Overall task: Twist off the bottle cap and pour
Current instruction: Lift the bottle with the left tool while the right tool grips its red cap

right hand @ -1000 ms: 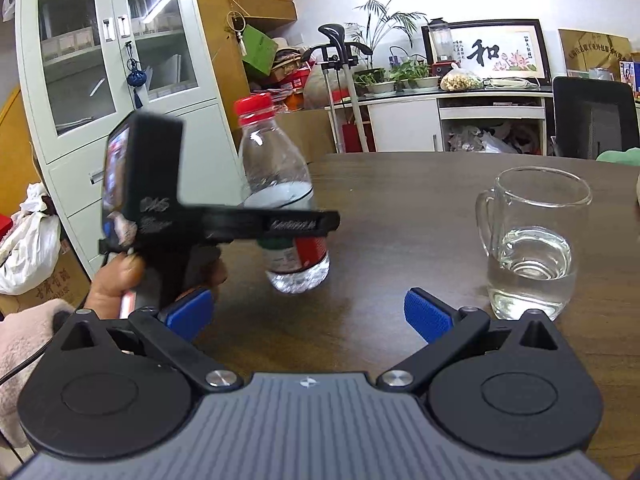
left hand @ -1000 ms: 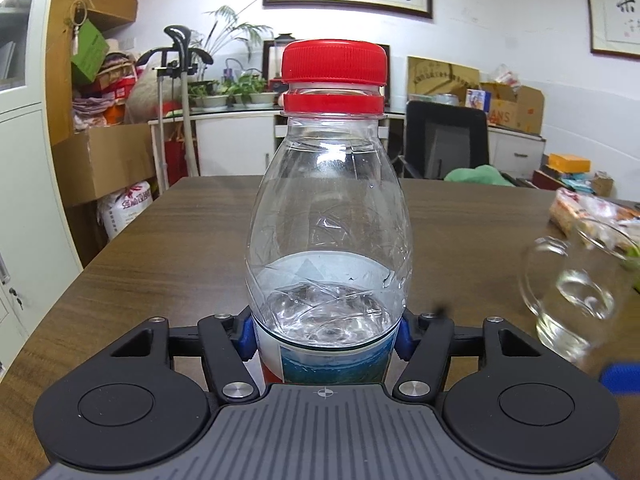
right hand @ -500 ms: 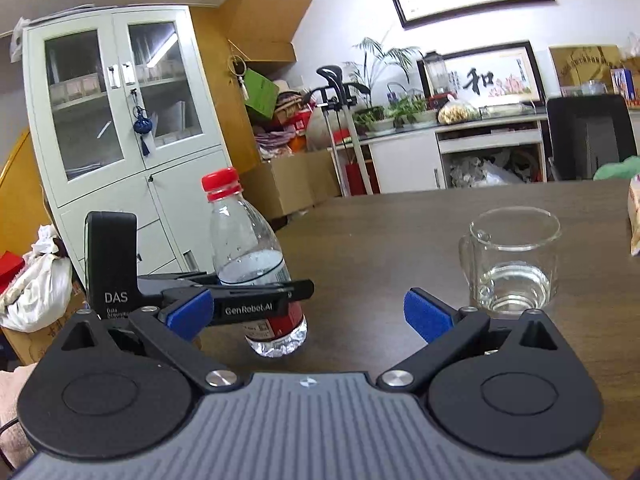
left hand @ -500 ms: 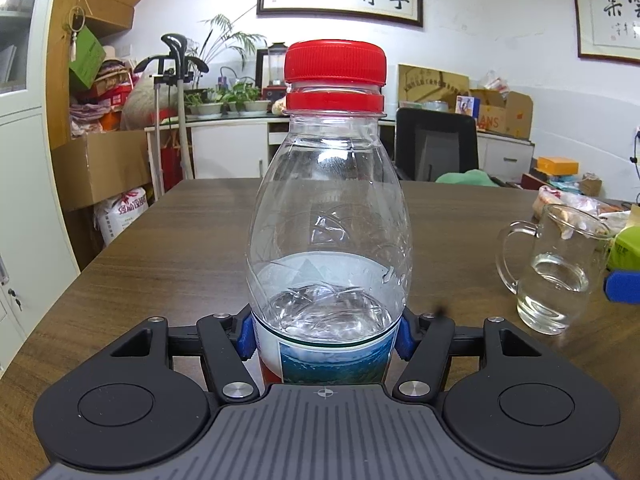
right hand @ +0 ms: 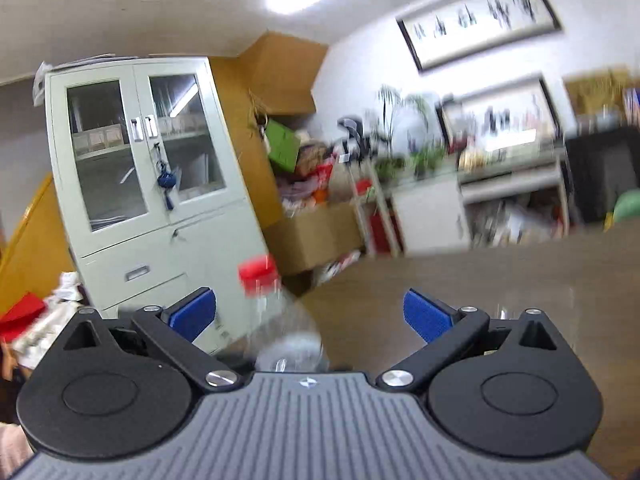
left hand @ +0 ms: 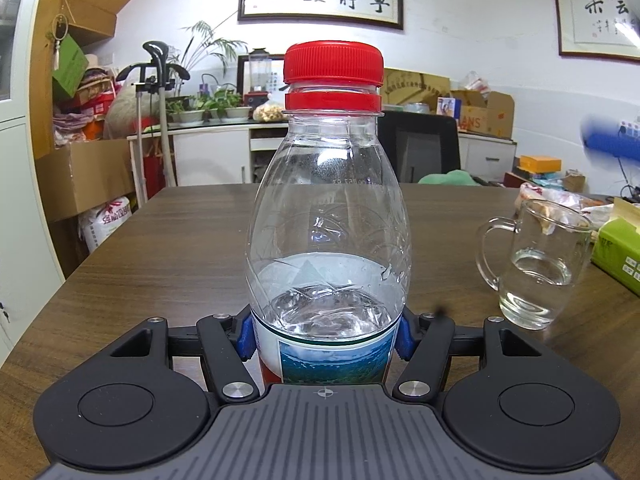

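- Bottle (left hand: pixel 326 240) stands upright on counter (left hand: pixel 160 248), long axis vertical, roughly a third full of water; label band low on the body.
- L gripper (left hand: pixel 325 338): fingers (left hand: pixel 245 338) clenched on bottle at label height, one blue pad each side of the body. Grip is low, well below the neck, so the top is free.
- Cap (left hand: pixel 333 62) red, seated on the neck, tamper ring just under it. Judged: not unscrewed yet.
- R gripper (right hand: pixel 310 316): fingers (right hand: pixel 192 314) spread wide, nothing betw. them gripped. View is motion-blurred.
- Key relation, R wrist view: cap (right hand: pixel 258 276) sits left of centre betw. the two blue pads, nearer the left pad, and a little above the pad line; bottle shoulder (right hand: pixel 292 344) shows below it, partly behind the gripper body.
- Depth cap-to-pads: cannot tell from blur; no contact visible.
- In L wrist view a blue blur at far right edge (left hand: pixel 612 142), prob. a R finger pad, off to the bottle's right at about neck height, well apart from cap.
- Judged next: R needs to shift so cap is centred betw. pads, then close across cap, twist about the vertical axis. L is only the anchor.
- Glass mug (left hand: pixel 536 264) to bottle's right on counter, handle toward bottle, some water already in it; pour target, R side.
- Risk (judged): off-centre closure could push the neck sideways, tilting bottle in L's low grip.
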`<control>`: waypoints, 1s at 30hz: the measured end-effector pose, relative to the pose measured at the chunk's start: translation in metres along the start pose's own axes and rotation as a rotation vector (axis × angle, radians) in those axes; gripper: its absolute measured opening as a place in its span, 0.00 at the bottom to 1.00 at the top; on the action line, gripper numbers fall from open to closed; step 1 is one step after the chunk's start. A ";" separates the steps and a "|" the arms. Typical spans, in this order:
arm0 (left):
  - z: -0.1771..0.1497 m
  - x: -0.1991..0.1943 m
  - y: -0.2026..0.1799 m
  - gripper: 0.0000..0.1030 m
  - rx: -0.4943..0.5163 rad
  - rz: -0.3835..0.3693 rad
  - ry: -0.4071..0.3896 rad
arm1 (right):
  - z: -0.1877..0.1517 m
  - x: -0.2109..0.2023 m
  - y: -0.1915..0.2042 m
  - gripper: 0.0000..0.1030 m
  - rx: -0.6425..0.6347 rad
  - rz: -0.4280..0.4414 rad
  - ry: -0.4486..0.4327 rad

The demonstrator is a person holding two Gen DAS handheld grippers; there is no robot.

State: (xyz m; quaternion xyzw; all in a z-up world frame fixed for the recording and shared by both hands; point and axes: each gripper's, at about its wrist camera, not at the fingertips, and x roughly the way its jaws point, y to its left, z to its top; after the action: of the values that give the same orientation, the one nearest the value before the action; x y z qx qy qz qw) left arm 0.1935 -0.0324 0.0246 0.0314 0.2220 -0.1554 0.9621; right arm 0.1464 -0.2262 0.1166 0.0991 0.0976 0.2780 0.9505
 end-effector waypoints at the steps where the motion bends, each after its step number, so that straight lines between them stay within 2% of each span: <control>1: -0.001 0.000 -0.001 0.61 0.003 0.000 -0.001 | 0.008 0.007 0.003 0.99 -0.026 0.008 0.009; 4: -0.001 0.000 -0.003 0.61 0.013 -0.003 -0.001 | 0.025 0.024 0.010 0.99 -0.073 0.013 0.018; 10: -0.003 0.001 -0.008 0.63 0.037 0.000 -0.003 | 0.036 0.047 0.031 0.99 -0.169 0.058 0.052; 13: -0.004 0.001 -0.008 0.63 0.040 -0.003 -0.004 | 0.031 0.053 0.050 0.92 -0.262 0.054 0.065; 14: -0.004 0.001 -0.009 0.63 0.041 -0.003 -0.004 | 0.029 0.055 0.055 0.84 -0.277 0.052 0.067; 15: -0.004 0.001 -0.009 0.63 0.042 -0.003 -0.004 | 0.027 0.059 0.058 0.67 -0.292 0.051 0.078; 16: -0.004 0.001 -0.009 0.63 0.041 -0.003 -0.004 | 0.026 0.062 0.058 0.57 -0.288 0.055 0.097; 17: -0.004 0.001 -0.009 0.63 0.041 -0.004 -0.004 | 0.024 0.066 0.057 0.42 -0.278 0.063 0.118; 23: -0.002 0.002 -0.009 0.63 0.042 -0.005 -0.003 | 0.010 0.074 0.052 0.47 -0.249 0.056 0.179; 30: -0.003 0.001 -0.008 0.65 0.044 -0.009 -0.002 | 0.005 0.076 0.057 0.43 -0.262 0.036 0.171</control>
State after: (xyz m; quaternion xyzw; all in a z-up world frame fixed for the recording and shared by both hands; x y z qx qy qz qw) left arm 0.1903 -0.0400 0.0218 0.0513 0.2180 -0.1644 0.9606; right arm 0.1814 -0.1379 0.1249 -0.0480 0.1394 0.3129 0.9383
